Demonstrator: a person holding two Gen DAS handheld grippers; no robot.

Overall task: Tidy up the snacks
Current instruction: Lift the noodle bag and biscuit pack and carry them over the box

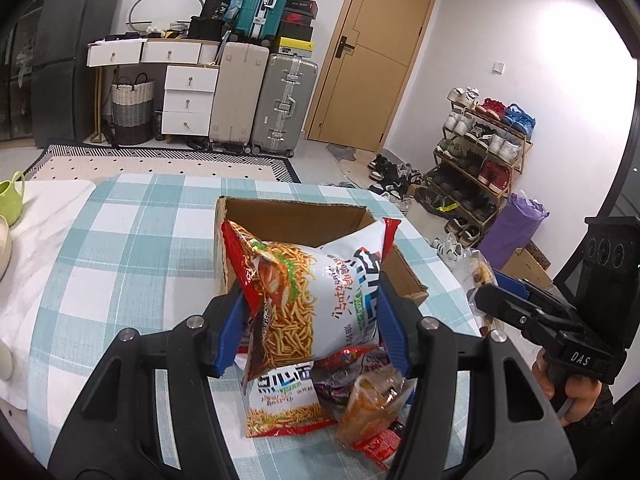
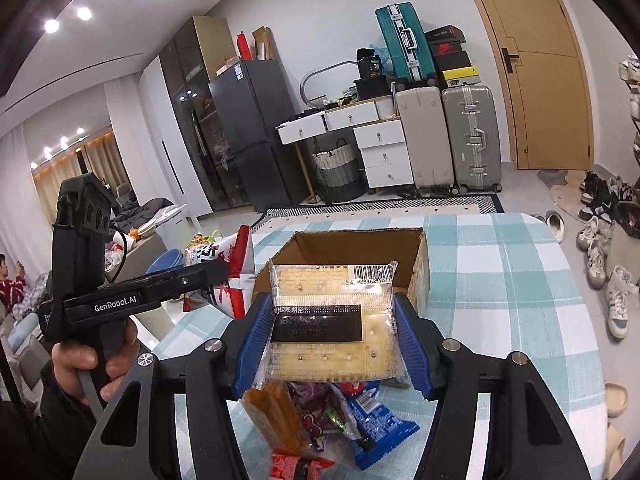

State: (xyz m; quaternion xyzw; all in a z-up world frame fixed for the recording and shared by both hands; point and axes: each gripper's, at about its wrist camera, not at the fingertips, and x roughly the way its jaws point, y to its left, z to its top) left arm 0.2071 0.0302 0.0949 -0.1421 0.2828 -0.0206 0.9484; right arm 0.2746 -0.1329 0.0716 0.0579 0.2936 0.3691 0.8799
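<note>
My left gripper (image 1: 312, 312) is shut on a red-and-white noodle snack bag (image 1: 316, 296), lifted off the table just in front of the open cardboard box (image 1: 296, 212). My right gripper (image 2: 334, 340) is shut on a clear cracker packet (image 2: 340, 320), also raised before the same box (image 2: 360, 244). Each gripper shows in the other's view: the right gripper (image 1: 486, 300) at the right edge, the left gripper (image 2: 224, 272) at the left with its bag. A heap of snack packets (image 1: 352, 392) (image 2: 320, 420) lies on the checked tablecloth beneath both grippers.
The blue-and-white checked table (image 1: 132, 248) ends at a rounded far edge. A green mug (image 1: 12, 200) stands on a white cloth at the left. Suitcases (image 1: 260, 104), drawers, a door and a shoe rack (image 1: 480, 152) lie beyond. A person's hand (image 2: 92, 364) grips the left tool.
</note>
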